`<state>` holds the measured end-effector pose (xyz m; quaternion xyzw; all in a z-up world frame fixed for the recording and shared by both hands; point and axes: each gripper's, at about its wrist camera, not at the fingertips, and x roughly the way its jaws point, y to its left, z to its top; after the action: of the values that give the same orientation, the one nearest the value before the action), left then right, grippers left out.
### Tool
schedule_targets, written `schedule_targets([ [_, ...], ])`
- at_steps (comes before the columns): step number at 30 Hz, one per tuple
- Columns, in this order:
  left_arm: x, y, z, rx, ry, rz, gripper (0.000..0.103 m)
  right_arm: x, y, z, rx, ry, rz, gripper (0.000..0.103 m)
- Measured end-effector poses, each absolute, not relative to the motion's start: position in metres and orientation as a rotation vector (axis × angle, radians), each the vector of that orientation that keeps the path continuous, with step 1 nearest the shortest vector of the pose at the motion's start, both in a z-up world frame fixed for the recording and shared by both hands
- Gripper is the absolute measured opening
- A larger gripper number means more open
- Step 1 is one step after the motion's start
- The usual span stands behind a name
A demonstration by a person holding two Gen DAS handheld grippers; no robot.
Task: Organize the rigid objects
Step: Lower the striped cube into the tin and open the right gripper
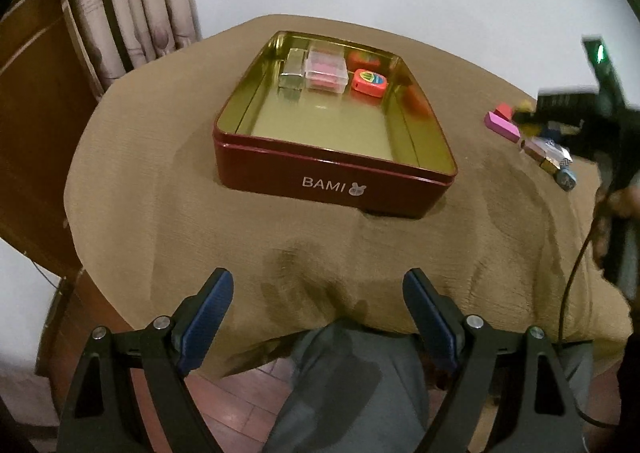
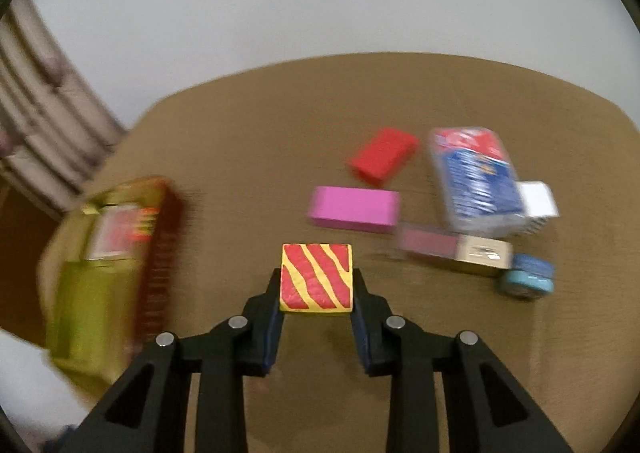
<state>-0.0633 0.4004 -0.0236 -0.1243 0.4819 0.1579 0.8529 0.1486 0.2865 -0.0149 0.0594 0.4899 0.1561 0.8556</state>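
Our right gripper (image 2: 316, 279) clamps its fingers on the striped block (image 2: 316, 277) — our left gripper (image 1: 318, 293) hangs wide, empty, before the tin (image 1: 336, 173).

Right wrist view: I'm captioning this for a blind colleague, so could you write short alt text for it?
The right gripper is clamped on a yellow block with red stripes above a brown tablecloth. Beyond it lie a pink block, a red block, a blue-and-red packet and a blue tape roll; a red tin sits blurred at left.

Black left gripper (image 1: 318, 289), blue-padded jaws, silver screws; person wears grey trousers (image 1: 352, 381).
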Motion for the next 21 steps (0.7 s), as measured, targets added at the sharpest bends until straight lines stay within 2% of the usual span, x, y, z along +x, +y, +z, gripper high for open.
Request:
schedule_targets([
  [7, -0.066, 0.404, -0.019, -0.259, 0.987, 0.356, 0.084, 0.137, 0.374, 0.022, 0.103, 1.064, 0.603, 0.030],
  [14, -0.068, 0.407, -0.018, -0.259, 0.989, 0.361, 0.084, 0.154, 0.439, -0.010, -0.031, 1.148, 0.650, 0.030],
  [21, -0.066, 0.414, -0.023, -0.297, 1.009, 0.350, 0.085, 0.160, 0.461, -0.046, -0.151, 1.177, 0.614, 0.030],
])
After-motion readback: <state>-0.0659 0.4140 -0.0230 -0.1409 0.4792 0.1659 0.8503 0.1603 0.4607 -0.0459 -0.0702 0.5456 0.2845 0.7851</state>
